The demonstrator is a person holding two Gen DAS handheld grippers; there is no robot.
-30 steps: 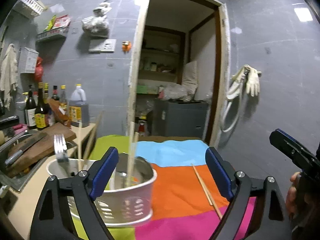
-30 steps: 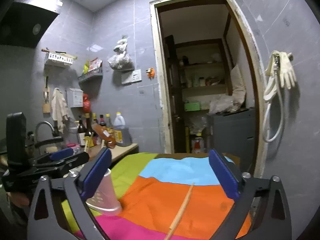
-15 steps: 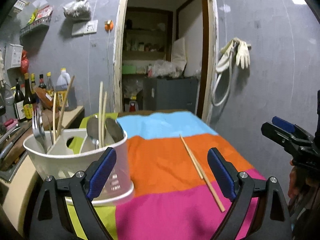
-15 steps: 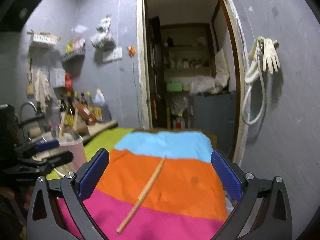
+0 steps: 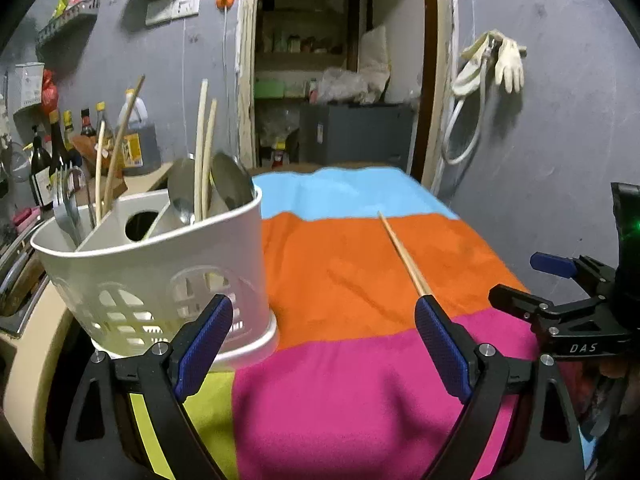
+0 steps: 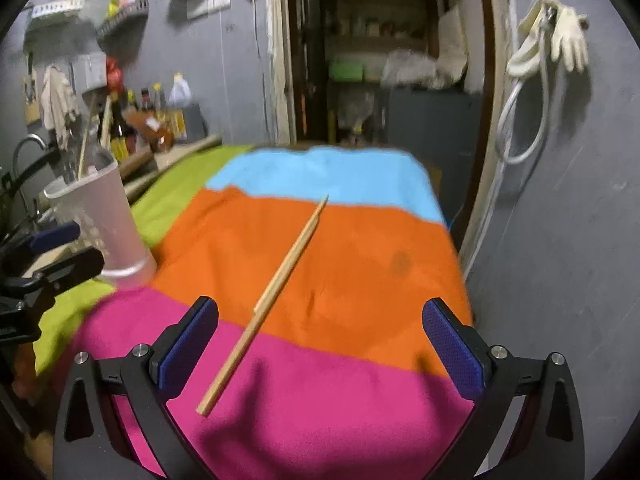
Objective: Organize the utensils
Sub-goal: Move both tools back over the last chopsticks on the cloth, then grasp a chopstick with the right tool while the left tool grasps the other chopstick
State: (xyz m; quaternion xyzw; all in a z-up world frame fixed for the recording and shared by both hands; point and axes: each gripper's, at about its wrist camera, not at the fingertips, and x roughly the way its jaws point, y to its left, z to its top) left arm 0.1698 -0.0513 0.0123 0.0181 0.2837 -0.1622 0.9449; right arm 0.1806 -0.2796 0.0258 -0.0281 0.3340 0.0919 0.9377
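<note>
Item one, my left gripper: blue-padded jaws spread wide, holding nothing, stationed just beside the white perforated plastic utensil caddy, which I judge leaves it ready to steady the caddy or receive a hand-off. Item two, my right gripper: jaws likewise apart and empty, aimed along the one loose pale wooden chopstick, its near end lying between the pads but lower, on the cloth, not touched; I judge this the approach to a pick-up. Item three, the chopstick itself: lying flat and diagonal across the orange and magenta bands of the striped fleece cloth that covers the counter, well apart from the caddy, so it is the task's piece not yet sorted. Item four, the caddy: upright at the cloth's left edge, divided inside by a partition with a round hole; the nearer compartment holds two metal spoons bowl-up and a pair of pale chopsticks standing on end; the farther compartment holds a metal fork tines-up and further chopsticks leaning outward. Handles sit down, so the working ends stay clear and countable. Item five, background: dark sauce bottles behind the caddy, on the worktop by the wall
</note>
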